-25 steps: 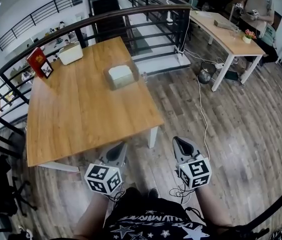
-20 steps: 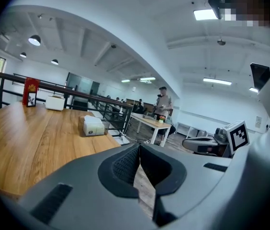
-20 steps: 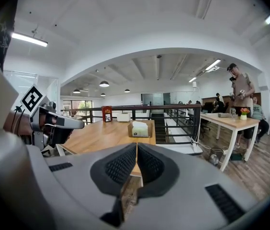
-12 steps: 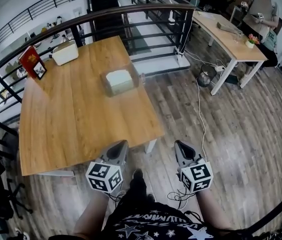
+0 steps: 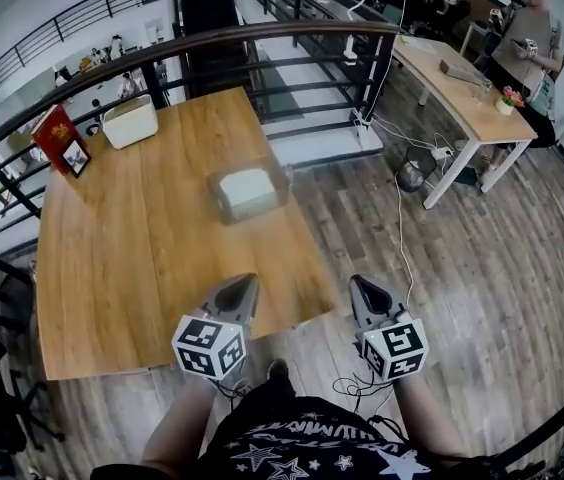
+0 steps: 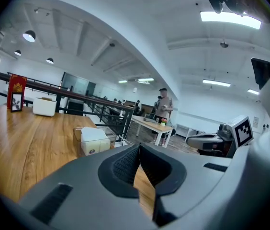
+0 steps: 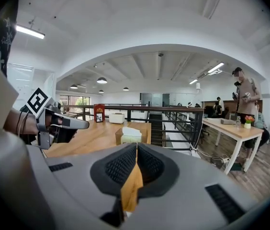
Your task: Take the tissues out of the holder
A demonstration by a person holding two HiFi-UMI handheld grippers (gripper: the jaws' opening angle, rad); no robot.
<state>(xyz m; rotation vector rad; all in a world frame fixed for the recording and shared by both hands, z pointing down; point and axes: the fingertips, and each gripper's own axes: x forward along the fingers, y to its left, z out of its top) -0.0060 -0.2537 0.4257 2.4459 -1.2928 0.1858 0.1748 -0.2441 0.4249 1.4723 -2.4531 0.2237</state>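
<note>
Evenly, left gripper (image 5: 246, 282) and right gripper (image 5: 360, 282) point forward.

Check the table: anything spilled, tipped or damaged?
Nothing stands out. The holder stands upright on the table with the tissues inside; the white box and red sign at the far end are upright. Left gripper and right gripper are shut, empty.

No wording can be read with certainty. White lettering crosses the person's black shirt (image 5: 297, 438) (upside down in the head view, too smeared to spell out). The red table card (image 5: 55, 131) bears a gold mark, too small to read. The tissue holder (image 6: 93, 143) carries 1 small dark round label, illegible.
</note>
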